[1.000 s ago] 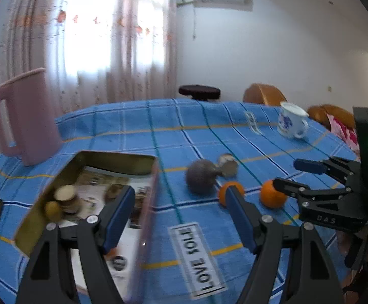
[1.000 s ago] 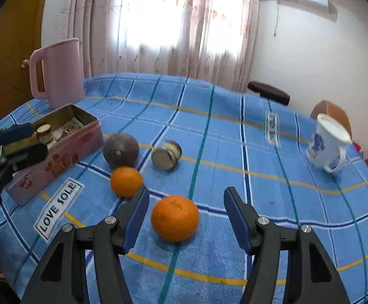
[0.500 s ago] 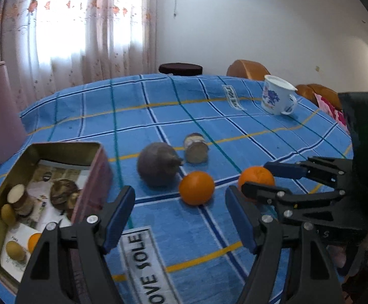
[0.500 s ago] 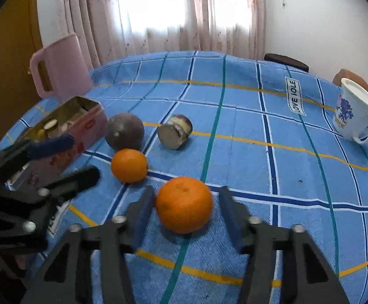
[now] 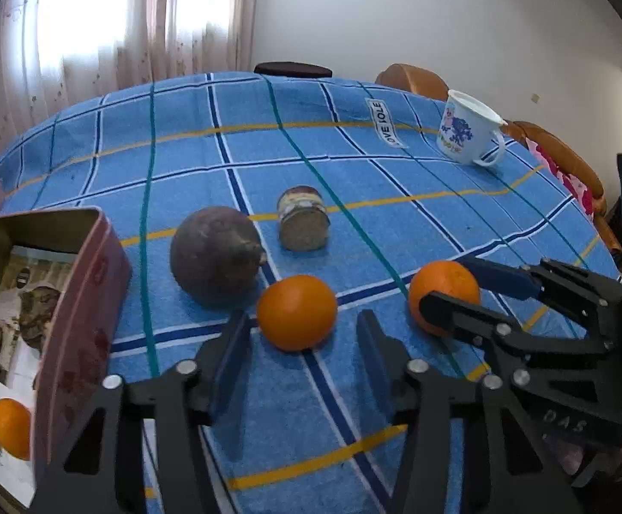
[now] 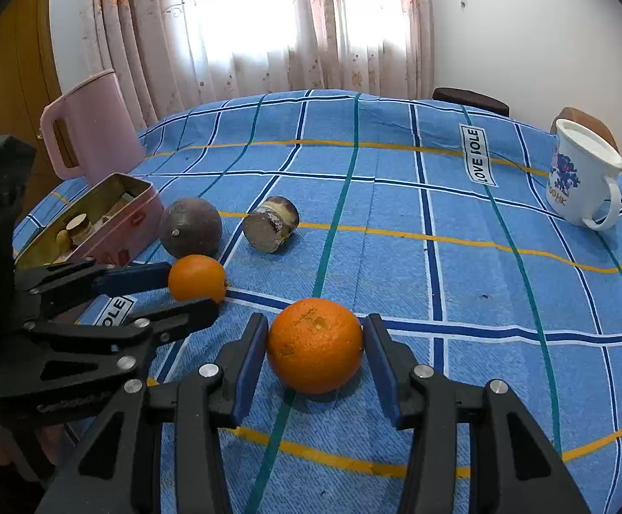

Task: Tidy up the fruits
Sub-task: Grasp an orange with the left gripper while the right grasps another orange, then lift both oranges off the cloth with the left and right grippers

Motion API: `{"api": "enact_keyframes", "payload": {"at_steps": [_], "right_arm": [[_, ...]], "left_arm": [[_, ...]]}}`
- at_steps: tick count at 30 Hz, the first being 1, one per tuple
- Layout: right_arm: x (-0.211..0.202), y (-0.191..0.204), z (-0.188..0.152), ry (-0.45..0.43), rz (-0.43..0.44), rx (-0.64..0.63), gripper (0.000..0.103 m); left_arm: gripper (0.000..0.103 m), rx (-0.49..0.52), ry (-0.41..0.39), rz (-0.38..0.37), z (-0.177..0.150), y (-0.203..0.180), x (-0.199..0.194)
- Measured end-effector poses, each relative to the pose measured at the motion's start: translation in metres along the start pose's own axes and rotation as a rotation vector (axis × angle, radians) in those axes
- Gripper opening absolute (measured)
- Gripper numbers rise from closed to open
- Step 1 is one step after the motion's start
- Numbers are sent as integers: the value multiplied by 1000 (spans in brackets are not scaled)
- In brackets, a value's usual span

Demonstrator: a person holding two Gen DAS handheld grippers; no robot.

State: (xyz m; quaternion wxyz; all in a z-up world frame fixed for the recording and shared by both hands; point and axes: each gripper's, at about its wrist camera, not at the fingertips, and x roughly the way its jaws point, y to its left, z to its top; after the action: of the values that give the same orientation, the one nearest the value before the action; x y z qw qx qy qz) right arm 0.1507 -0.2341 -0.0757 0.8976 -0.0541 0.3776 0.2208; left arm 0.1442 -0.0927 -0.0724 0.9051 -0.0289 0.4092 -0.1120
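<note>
Two oranges lie on the blue checked cloth. My left gripper (image 5: pixel 302 338) is open, its fingers either side of the small orange (image 5: pixel 296 312), just short of it. My right gripper (image 6: pixel 315 342) is closed in around the large orange (image 6: pixel 315 345), both pads at its sides on the cloth. In the left wrist view the large orange (image 5: pixel 441 289) sits between the right gripper's fingers. A dark purple round fruit (image 5: pixel 216 255) and a cut brown chunk (image 5: pixel 303 224) lie behind. An open pink tin (image 5: pixel 75 300) at left holds several pieces, one a small orange.
A pink jug (image 6: pixel 90 128) stands behind the tin. A white mug (image 6: pixel 581 180) stands at the far right of the table. Chairs and a dark stool sit beyond the far edge. A curtained window is behind.
My left gripper swung from over the tin to the small orange and narrowed. My right gripper moved forward and closed in on the large orange.
</note>
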Motion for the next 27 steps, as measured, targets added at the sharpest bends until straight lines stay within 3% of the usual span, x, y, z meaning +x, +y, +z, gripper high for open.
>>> {"api": "enact_keyframes", "payload": {"at_steps": [9, 27], "right_arm": [[0, 1, 0, -1, -3, -6, 48], [-31, -3, -4, -155, 7, 14, 48]], "left_arm": [[41, -32, 6, -18, 2, 6, 3], [41, 47, -174, -9, -2, -6, -31]]}}
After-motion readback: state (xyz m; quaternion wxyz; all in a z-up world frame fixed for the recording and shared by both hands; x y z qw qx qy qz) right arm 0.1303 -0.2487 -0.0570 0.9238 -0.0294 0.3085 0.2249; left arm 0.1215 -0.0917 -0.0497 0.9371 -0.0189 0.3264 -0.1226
